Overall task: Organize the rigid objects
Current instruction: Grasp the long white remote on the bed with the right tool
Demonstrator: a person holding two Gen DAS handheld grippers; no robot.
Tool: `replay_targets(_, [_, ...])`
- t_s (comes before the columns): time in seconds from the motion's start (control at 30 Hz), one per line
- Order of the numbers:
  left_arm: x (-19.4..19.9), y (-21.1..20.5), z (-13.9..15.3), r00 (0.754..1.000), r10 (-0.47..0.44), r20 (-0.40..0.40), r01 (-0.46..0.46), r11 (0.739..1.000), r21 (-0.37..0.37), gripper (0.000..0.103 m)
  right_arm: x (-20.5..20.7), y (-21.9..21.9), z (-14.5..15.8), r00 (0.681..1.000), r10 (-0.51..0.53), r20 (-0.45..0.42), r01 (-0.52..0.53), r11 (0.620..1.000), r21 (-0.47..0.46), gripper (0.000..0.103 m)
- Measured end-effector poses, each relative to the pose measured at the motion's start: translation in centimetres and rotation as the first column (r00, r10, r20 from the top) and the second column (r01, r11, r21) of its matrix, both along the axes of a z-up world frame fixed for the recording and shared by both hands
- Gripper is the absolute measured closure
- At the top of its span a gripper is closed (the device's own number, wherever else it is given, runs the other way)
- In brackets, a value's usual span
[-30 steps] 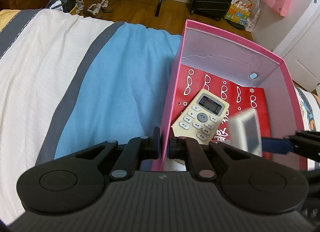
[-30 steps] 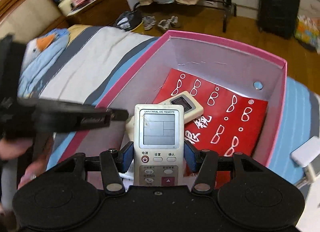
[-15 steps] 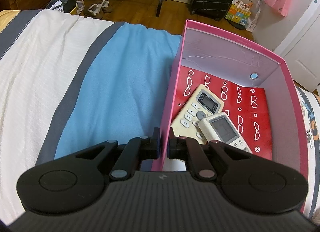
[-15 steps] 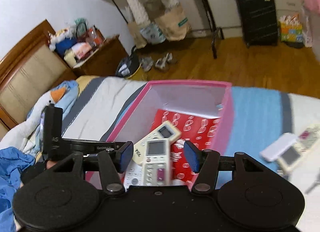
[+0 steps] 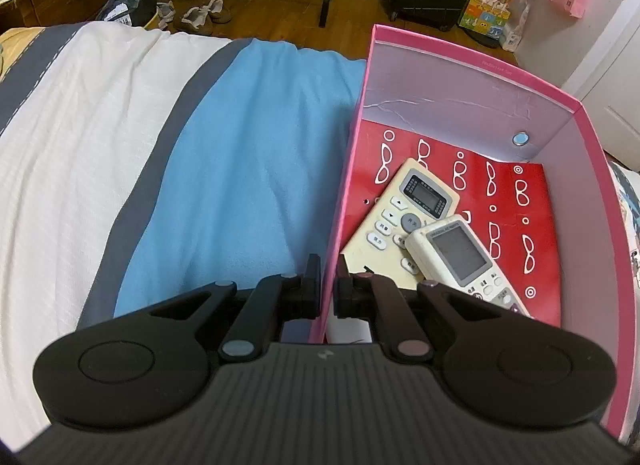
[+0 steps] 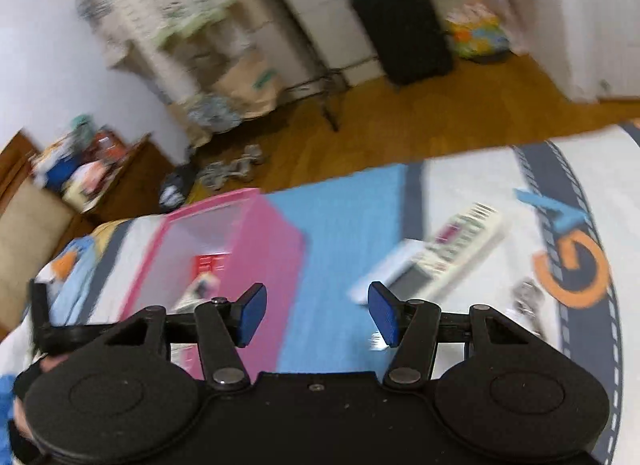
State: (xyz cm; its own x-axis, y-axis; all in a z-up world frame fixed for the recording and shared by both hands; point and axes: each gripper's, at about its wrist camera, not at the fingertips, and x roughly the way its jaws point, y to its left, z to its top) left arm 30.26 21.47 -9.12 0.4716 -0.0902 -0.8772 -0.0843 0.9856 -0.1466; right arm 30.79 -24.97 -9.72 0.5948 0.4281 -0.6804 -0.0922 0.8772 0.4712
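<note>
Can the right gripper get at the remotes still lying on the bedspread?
Probably yes. The right gripper is open and holds nothing, and the two remotes lie uncovered on the bedspread ahead to its right, clear of the pink box.

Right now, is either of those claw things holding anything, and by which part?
The left gripper is clamped on the pink box, pinching its near side wall, one finger inside and one outside. The right gripper is open and holds nothing.

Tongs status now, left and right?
Left tongs: shut on the pink box wall.
Right tongs: open, holding nothing, above the blue bedspread.
</note>
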Motion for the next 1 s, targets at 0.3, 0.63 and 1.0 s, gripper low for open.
replay_targets(0.3, [0.0, 0.0, 0.2, 1.000, -0.001, 0.001, 0.001, 1.000, 0.006, 0.098, 2.7, -2.0, -6.1, 0.983, -0.171, -0.061, 0.165, 0.982, -0.090, 0.042])
replay_targets(0.63, [-0.1, -0.1, 0.2, 1.000, -0.008, 0.006, 0.008, 1.000, 0.013, 0.098, 4.8, -1.6, -9.0, 0.980, -0.193, -0.042, 0.188, 0.977, -0.100, 0.040])
replay_targets(1.0, [0.0, -0.1, 0.2, 1.000, -0.008, 0.006, 0.008, 1.000, 0.014, 0.099, 2.9, -1.1, -7.7, 0.991, -0.135, -0.023, 0.134, 0.990, -0.037, 0.079])
